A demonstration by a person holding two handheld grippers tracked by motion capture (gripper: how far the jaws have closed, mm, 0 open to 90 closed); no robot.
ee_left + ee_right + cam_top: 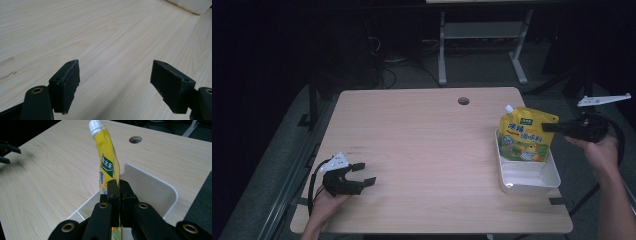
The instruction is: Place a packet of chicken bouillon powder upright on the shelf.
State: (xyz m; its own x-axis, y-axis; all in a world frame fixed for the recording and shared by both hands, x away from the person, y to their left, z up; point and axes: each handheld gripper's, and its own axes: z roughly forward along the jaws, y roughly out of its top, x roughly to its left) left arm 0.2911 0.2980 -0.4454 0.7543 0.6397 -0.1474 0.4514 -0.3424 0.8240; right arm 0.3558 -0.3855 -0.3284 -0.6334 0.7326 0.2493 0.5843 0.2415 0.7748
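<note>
1. While the right gripper (548, 127) pinches a yellow spouted pouch (527, 135) by its upper edge, the pouch stands upright over the far end of a white plastic tray (532, 179) at the right side of the wooden counter (427, 150).
2. In the right gripper view, the jaws are pressed tight on the thin pouch (106, 161), its white screw cap (95, 126) tilted away toward the top and the tray's curved wall (160, 187) just behind.
3. At the counter's near left corner, the left gripper (362, 174) rests in the person's left hand (326, 202), jaws spread wide and holding nothing; the left gripper view shows bare wood grain (112, 37) between its pads.
4. Judged from this, the grasp is made and the pouch is in hand at the tray; whether its bottom touches the tray floor cannot be told.
5. What is left, by appearances, is either to settle the pouch in the tray and let go, or to lift it clear. The left gripper has no part in the work yet.
</note>
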